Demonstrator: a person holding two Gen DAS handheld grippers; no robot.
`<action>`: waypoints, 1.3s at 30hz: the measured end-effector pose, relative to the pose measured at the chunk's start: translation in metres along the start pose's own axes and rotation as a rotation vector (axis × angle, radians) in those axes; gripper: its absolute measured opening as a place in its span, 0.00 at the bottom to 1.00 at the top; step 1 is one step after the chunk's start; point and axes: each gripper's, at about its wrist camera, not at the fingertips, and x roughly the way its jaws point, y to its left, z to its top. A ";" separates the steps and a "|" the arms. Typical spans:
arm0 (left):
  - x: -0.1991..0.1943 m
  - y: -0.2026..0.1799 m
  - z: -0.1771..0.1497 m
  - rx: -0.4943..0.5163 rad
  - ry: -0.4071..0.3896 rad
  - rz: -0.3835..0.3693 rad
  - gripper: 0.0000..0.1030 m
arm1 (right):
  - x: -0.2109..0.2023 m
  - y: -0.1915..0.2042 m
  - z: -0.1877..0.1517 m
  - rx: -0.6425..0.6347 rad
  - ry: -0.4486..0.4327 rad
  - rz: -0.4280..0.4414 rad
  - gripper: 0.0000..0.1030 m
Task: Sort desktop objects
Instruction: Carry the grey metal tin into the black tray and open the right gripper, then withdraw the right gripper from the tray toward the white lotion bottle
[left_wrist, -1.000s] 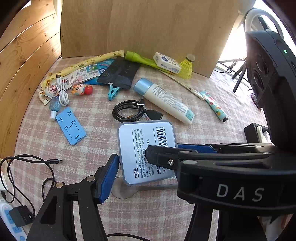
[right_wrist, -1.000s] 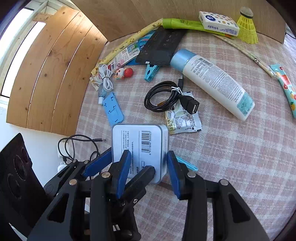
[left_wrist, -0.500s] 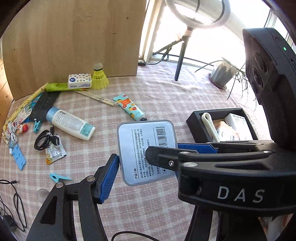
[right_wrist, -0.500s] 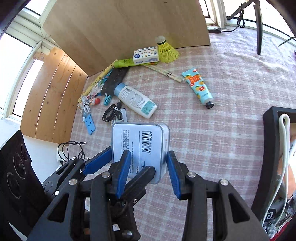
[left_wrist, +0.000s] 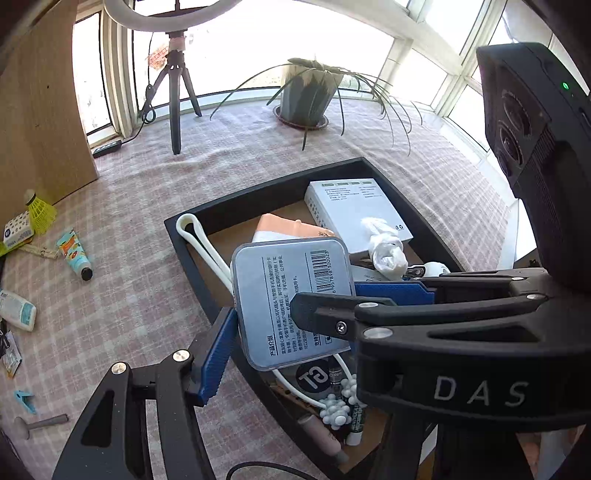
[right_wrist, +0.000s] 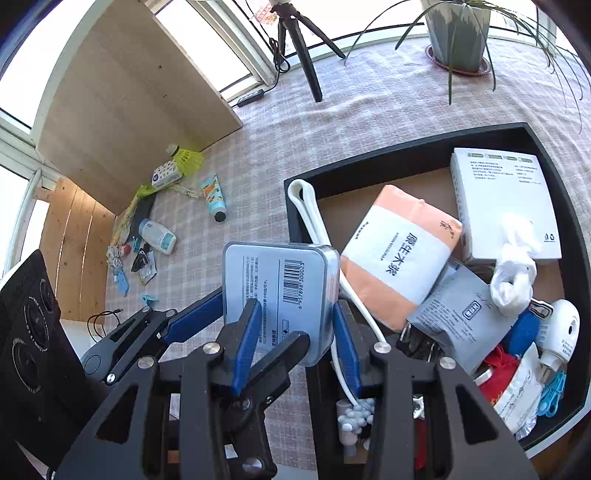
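Left gripper (left_wrist: 291, 325) and right gripper (right_wrist: 295, 332) — fingers of both clamped on silver tin (left_wrist: 288, 291) — above black tray (left_wrist: 258, 192).

Between the jaws, the tin (left_wrist: 291, 302) bears a barcode numbered 6 957898 300023 and the heading 产品介绍. Right of the jaws, "DAS" marks the right gripper (left_wrist: 480, 391). Beyond them, the tissue pack (right_wrist: 400, 256) reads 原生木浆.

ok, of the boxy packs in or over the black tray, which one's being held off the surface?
The grey barcoded tin, pinched between both grippers; the white box and the orange-and-white pack lie inside the black tray.
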 end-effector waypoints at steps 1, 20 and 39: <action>0.002 -0.010 0.001 0.015 0.005 -0.013 0.56 | -0.006 -0.011 -0.004 0.014 -0.007 -0.006 0.38; 0.010 -0.064 0.003 0.071 0.053 -0.067 0.54 | -0.067 -0.086 -0.037 0.091 -0.105 -0.092 0.39; -0.049 0.094 -0.010 -0.212 -0.010 0.104 0.54 | -0.018 0.045 -0.003 -0.202 -0.083 -0.010 0.39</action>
